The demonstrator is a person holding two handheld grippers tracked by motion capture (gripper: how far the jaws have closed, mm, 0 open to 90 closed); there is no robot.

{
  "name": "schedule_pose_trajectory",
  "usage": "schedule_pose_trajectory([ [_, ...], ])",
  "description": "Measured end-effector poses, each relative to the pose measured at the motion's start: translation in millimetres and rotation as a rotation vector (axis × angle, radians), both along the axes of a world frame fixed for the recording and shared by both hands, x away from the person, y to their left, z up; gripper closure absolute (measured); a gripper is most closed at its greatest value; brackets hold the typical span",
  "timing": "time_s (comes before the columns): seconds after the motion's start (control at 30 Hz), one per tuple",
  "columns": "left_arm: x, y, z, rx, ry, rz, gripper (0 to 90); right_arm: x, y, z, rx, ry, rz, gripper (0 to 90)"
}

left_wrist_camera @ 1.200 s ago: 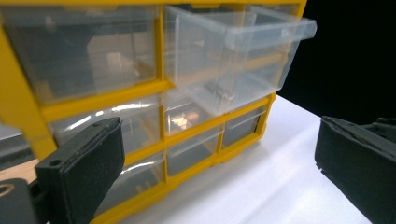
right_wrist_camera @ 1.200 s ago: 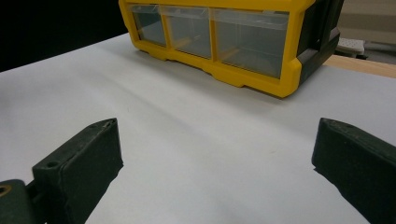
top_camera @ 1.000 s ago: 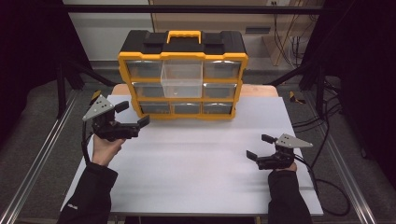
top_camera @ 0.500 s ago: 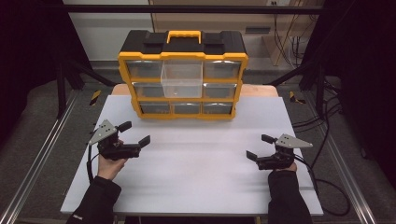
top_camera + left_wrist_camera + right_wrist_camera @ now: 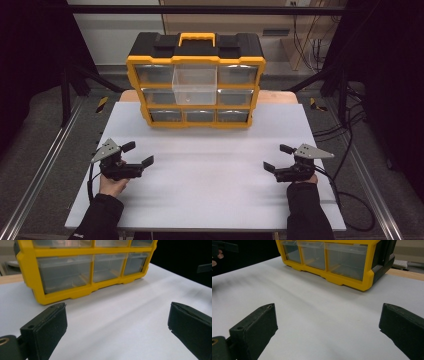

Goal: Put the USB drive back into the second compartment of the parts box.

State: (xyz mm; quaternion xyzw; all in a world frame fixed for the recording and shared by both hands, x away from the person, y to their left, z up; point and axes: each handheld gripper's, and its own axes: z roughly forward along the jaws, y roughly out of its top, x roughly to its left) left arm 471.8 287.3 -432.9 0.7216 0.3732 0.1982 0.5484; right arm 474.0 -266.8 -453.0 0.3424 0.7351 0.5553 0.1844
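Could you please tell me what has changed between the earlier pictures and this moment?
The left gripper has drawn back from beside the yellow organizer toward the person's edge of the table, jaws open and empty throughout. The right gripper stayed where it was, open and empty. The organizer has not moved, its clear middle drawer still pulled out.

White table (image 5: 210,200), dark surrounding curtains (image 5: 390,75)

I hold the left gripper (image 5: 138,154) low near the table's left edge, jaws wide apart; the right gripper (image 5: 278,158) sits near the right edge, equally spread, both forearms entering from below.
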Motion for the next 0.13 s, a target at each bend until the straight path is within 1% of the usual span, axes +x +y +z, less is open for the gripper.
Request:
schedule_pose_trajectory([
  [0.13, 0.0, -1.8, 0.1, 0.015, -0.003, 0.001, 2.2, 0.3, 0.4, -0.4, 0.001, -0.002, 0.002, 2.1],
])
